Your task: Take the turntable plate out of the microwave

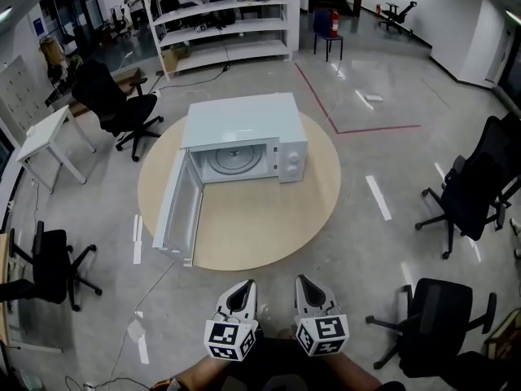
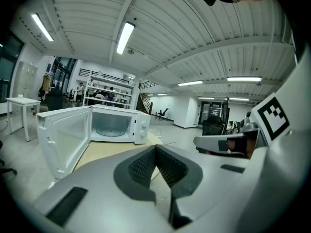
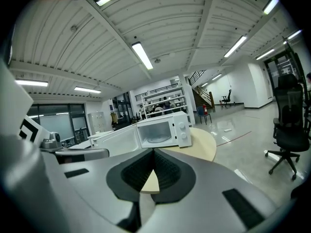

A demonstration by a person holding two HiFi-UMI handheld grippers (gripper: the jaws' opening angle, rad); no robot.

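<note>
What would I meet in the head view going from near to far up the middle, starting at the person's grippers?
The left gripper and right gripper, side by side → round table → open door → turntable plate inside the microwave → white shelving.

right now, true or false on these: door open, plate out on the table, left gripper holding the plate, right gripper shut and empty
The microwave door is open. True.

The turntable plate lies out on the table. False: it sits inside the microwave.

The left gripper holds the plate. False: its jaws are together on nothing, and it is held near the person's body, short of the table.

The right gripper is shut and empty. True.
</note>
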